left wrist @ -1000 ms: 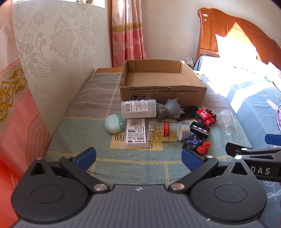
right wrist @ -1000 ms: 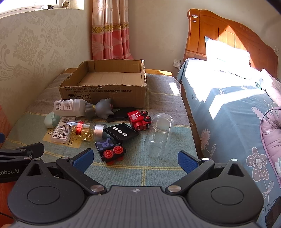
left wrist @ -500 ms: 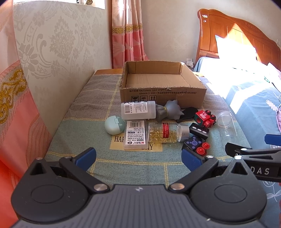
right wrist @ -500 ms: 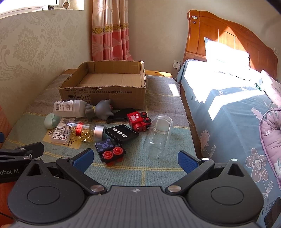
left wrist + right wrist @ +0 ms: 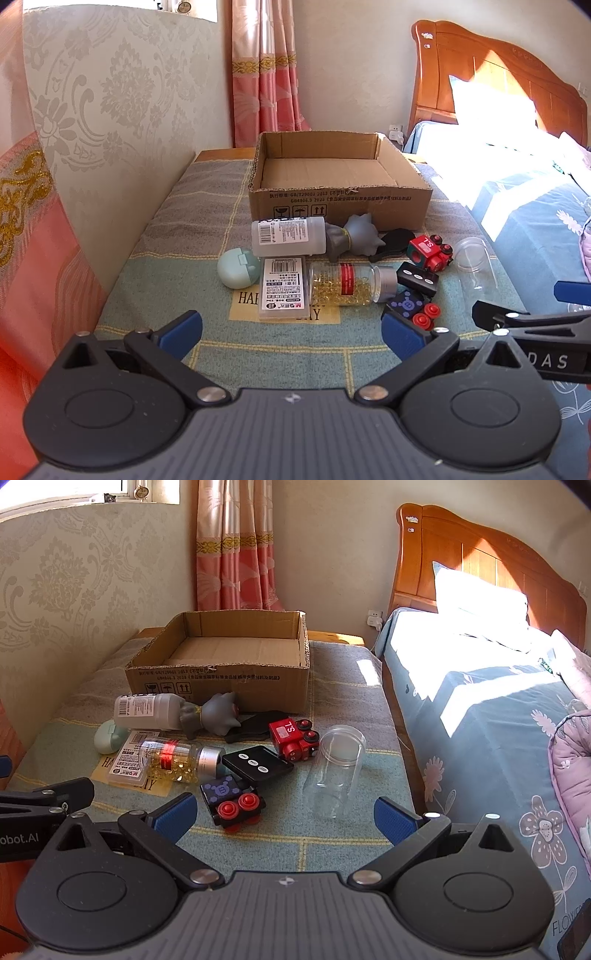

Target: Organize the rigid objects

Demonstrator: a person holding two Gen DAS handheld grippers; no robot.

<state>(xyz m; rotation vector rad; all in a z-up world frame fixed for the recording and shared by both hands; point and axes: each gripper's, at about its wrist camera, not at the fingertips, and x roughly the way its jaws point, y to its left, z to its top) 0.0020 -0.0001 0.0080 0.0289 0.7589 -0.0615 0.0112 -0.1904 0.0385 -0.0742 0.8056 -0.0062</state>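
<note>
An open, empty cardboard box [image 5: 340,199] [image 5: 221,679] stands at the far end of the cloth-covered table. In front of it lie a white bottle [image 5: 288,236], a grey figure [image 5: 354,236], a mint round case [image 5: 238,273], a flat labelled pack [image 5: 282,288], a bottle of yellow capsules [image 5: 347,284] [image 5: 173,760], a red toy train [image 5: 293,738], a black remote [image 5: 256,768], a black toy with red wheels [image 5: 232,801] and a clear jar [image 5: 336,771] on its side. My left gripper [image 5: 290,332] and right gripper [image 5: 282,814] are open and empty, near the table's front edge.
A papered wall [image 5: 110,129] runs along the table's left side. A bed with a wooden headboard [image 5: 480,583] and blue bedding [image 5: 480,720] stands close on the right. A pink curtain [image 5: 236,546] hangs behind the box.
Both grippers have risen and drawn back slightly, so the objects sit a little lower in view. Nothing on the table has moved.
</note>
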